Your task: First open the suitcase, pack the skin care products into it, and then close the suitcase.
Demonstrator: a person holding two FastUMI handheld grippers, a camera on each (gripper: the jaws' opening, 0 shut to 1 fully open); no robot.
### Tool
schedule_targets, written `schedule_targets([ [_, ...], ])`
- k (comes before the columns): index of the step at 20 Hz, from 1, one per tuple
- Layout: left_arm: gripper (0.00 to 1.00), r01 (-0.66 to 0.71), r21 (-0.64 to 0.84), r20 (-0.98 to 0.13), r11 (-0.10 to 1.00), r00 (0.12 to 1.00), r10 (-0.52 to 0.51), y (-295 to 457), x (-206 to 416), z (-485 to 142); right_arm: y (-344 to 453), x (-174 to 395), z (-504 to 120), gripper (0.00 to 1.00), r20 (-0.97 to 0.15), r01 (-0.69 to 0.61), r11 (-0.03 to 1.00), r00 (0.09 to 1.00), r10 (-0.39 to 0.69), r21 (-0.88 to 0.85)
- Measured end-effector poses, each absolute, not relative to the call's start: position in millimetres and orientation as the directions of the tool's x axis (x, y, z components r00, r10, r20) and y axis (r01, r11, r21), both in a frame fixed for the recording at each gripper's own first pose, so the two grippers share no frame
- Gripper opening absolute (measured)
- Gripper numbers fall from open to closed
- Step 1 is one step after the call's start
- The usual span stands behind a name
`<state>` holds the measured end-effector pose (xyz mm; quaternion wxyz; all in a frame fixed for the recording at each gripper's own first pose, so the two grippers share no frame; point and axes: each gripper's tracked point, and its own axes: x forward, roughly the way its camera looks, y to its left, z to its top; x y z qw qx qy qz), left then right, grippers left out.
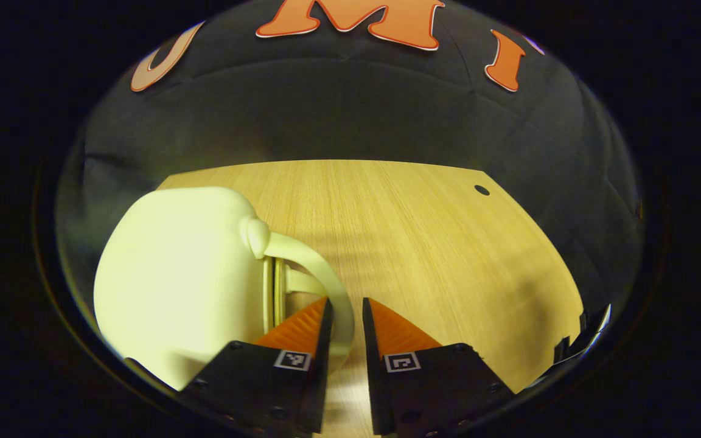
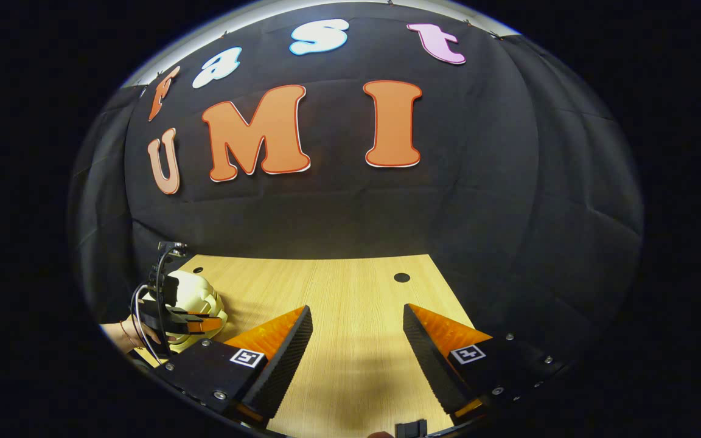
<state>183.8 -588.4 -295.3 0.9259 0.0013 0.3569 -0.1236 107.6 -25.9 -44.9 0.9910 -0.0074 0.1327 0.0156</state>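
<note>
While the cream suitcase [image 1: 174, 274] stands closed on the table [image 1: 423, 243], the left gripper [image 1: 345, 310] pinches its handle [image 1: 320, 267]; the right gripper [image 2: 356, 319] hovers wide, holding nothing.

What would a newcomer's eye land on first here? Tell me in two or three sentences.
First the pale cream suitcase, closed and standing on the left of the wooden table in the left gripper view. Next its curved handle, which runs between the narrowly parted fingers of the left gripper. In the right gripper view, the right gripper hangs wide open over bare tabletop, with the suitcase far off at the left edge.
</note>
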Motion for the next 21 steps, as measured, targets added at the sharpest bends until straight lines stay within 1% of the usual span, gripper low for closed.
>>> schedule_targets([
  [1, 0.41, 0.216, -0.113, -0.647, 0.970, 0.725, -0.237, -592.1, 180.7, -289.1, -24.3, 107.8, -48.0, 0.95, -0.269, -0.031, 0.999, 0.963, 0.025, -0.018],
  [2, 0.44, 0.215, -0.150, -0.617, 0.965, 0.743, -0.261, -599.5, 176.9, -275.0, -21.2, 106.4, -52.0, 0.95, -0.278, -0.033, 0.999, 0.960, 0.026, -0.020],
  [4, 0.81, 0.235, -0.160, -0.550, 0.959, 0.785, -0.284, -602.9, 170.4, -232.2, -10.6, 102.8, -54.5, 0.96, -0.290, -0.046, 0.999, 0.956, 0.040, -0.012],
  [5, 1.00, 0.232, -0.126, -0.515, 0.964, 0.816, -0.264, -598.6, 170.1, -210.6, -4.3, 101.6, -52.6, 0.95, -0.287, -0.050, 0.999, 0.957, 0.044, -0.011],
  [7, 1.00, 0.211, -0.066, -0.413, 0.975, 0.884, -0.219, -586.2, 161.7, -155.6, 7.7, 98.9, -40.3, 0.95, -0.262, -0.053, 0.999, 0.964, 0.047, -0.014],
  [8, 0.99, 0.225, -0.054, -0.346, 0.973, 0.910, -0.229, -583.6, 156.7, -125.2, 15.5, 96.8, -32.4, 0.95, -0.246, -0.056, 0.998, 0.968, 0.050, -0.016],
  [9, 0.98, 0.216, -0.035, -0.281, 0.976, 0.935, -0.217, -573.5, 152.1, -94.8, 23.1, 94.1, -24.6, 0.95, -0.226, -0.059, 0.998, 0.973, 0.053, -0.021],
  [10, 0.98, 0.185, -0.005, -0.225, 0.983, 0.957, -0.181, -557.1, 148.1, -68.8, 31.0, 92.4, -17.5, 0.95, -0.211, -0.061, 0.998, 0.976, 0.053, -0.030],
  [13, 0.98, 0.094, 0.050, -0.091, 0.994, 0.992, -0.089, -516.2, 119.0, -4.2, 53.0, 81.8, 4.9, 0.95, -0.160, -0.054, 0.998, 0.986, 0.046, -0.044],
  [15, 0.98, 0.080, 0.036, -0.016, 0.996, 0.997, -0.079, -500.7, 100.8, 29.5, 65.4, 73.0, 17.9, 0.95, -0.117, -0.042, 0.998, 0.992, 0.037, -0.043],
  [18, 0.98, 0.064, 0.027, 0.035, 0.998, 0.997, -0.065, -470.3, 61.9, 62.9, 84.0, 57.3, 27.6, 0.95, -0.077, -0.030, 0.999, 0.997, 0.027, -0.041],
  [21, 0.98, 0.101, -0.002, 0.040, 0.995, 0.994, -0.101, -455.1, 53.5, 59.6, 92.6, 38.5, 29.2, 0.95, -0.058, -0.007, 0.998, 0.998, 0.004, -0.059],
])
